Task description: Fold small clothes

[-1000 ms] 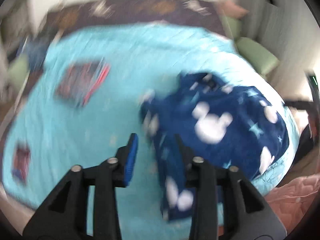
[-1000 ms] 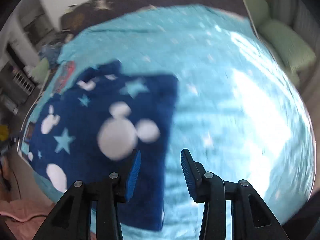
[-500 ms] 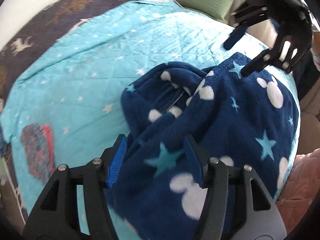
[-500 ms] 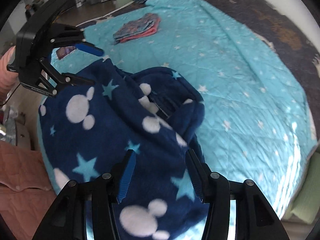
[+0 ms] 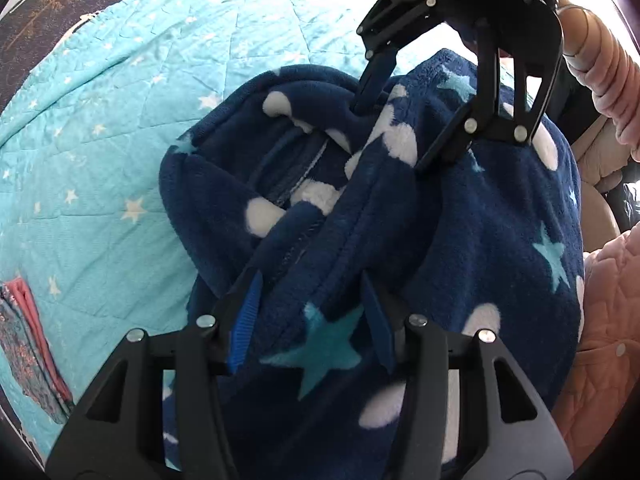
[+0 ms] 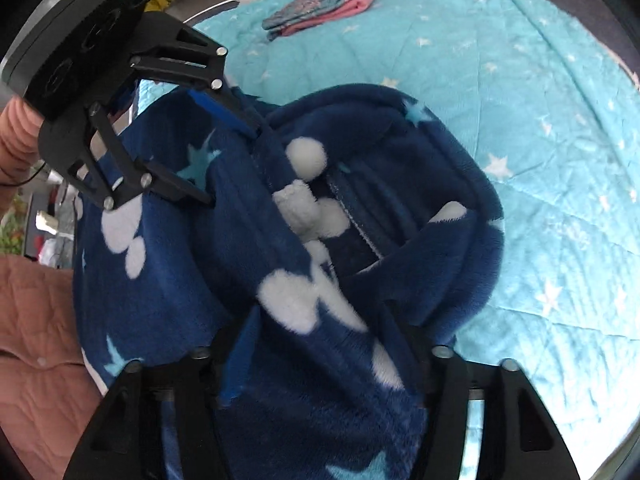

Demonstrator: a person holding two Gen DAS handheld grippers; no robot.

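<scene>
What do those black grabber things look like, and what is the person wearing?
Each gripper is a black frame of struts joined by round silver rivets, with cut-out gaps. The left gripper has two long jaws lined with ridged bright blue pads. The right gripper is built the same, and its blue pads barely show. The person wears a padded, quilted pink sleeve.
</scene>
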